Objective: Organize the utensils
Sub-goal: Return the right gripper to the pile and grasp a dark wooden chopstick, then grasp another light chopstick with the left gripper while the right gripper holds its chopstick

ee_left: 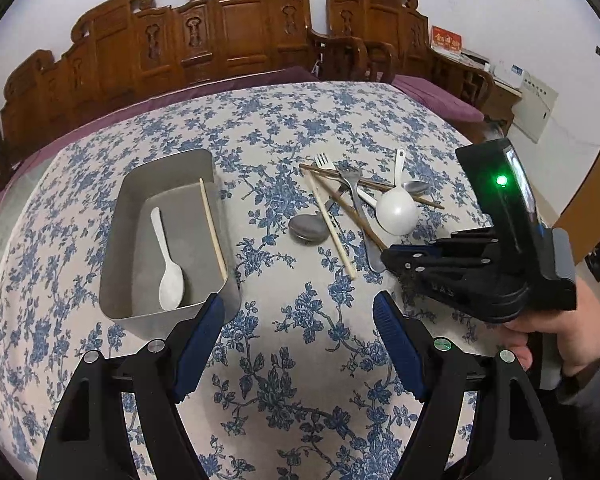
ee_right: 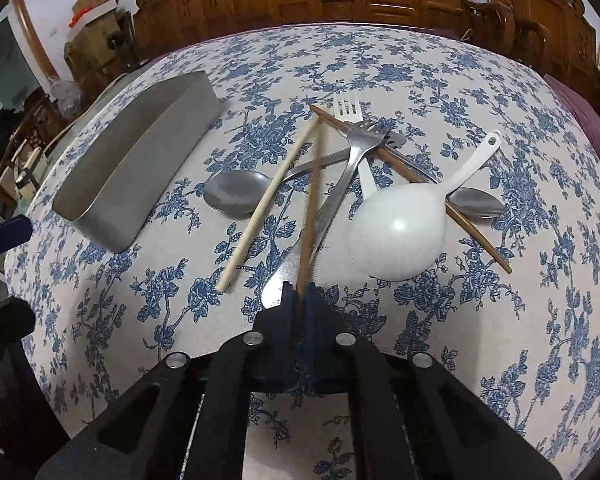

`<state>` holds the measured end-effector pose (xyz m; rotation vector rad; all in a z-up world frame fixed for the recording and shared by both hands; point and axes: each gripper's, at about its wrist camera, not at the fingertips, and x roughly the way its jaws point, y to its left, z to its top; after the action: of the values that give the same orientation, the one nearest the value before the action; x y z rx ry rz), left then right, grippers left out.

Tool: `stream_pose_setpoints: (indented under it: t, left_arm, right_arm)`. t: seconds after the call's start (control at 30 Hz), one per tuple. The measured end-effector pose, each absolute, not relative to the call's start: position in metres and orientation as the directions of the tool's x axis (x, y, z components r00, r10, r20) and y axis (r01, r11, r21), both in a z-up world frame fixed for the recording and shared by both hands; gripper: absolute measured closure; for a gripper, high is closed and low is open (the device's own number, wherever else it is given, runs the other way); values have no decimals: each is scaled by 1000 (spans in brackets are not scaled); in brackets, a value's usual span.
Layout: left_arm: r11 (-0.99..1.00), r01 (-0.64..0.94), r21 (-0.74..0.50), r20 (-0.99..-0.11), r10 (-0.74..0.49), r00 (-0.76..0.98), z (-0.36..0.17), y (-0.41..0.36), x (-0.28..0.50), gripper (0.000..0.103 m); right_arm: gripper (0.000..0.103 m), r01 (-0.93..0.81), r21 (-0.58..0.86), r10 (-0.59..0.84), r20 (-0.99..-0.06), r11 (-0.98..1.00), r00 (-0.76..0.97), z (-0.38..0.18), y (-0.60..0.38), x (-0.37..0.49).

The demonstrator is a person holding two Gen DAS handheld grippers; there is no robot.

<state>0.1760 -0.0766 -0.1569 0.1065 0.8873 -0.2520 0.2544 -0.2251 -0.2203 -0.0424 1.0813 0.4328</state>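
Observation:
A grey metal tray (ee_left: 116, 240) holds a white plastic spoon (ee_left: 170, 276) and a pale chopstick (ee_left: 212, 228). To its right lies a heap of utensils: a big white ladle (ee_right: 400, 236), a metal fork (ee_right: 340, 192), a metal spoon (ee_right: 236, 196), a pale chopstick (ee_right: 272, 192), a white fork (ee_right: 346, 106) and two brown chopsticks. My right gripper (ee_right: 300, 292) is shut on the near end of one brown chopstick (ee_right: 312, 192), at the heap's near edge. My left gripper (ee_left: 300, 312) stands open over bare cloth, its left finger by the tray's near right corner.
The table wears a blue floral cloth (ee_left: 284, 400). A second brown chopstick (ee_right: 420, 178) and a second metal spoon (ee_right: 478, 202) lie under the ladle. Carved wooden chairs (ee_left: 236, 28) line the far side. A hand (ee_left: 540, 344) holds the right gripper.

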Motion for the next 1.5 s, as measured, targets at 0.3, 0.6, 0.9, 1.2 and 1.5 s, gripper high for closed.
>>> stream_pose_setpoints:
  t: [0.3,0.6,0.9,1.2,1.5]
  left_arm:
    - [964,264,0,-799,-159,580,-176,-94,195,30]
    - [968,253,-1,-814,-147,561,-191,-114,225,30]
    - [972,228,-47,-842,-161,514,-210,-134,261,51]
    - [979,190,-77,-866,-160,474,-228,-142,278,67]
    - [986,164,-8,-877,-86,472,-230,-135,275,98]
  right_arm:
    - [97,-368,230,384,-816,901,433,-189,-248,251]
    - [97,-334,243,387,-784,911,485,-172,-274,259]
    - [97,-309,254,385,-773,916,505,-169,-289,267]
    - [97,-319,260,397,-759,911,516,-163,-285,268]
    - [97,-320,262,400,-756,910,518,-162,-284,268]
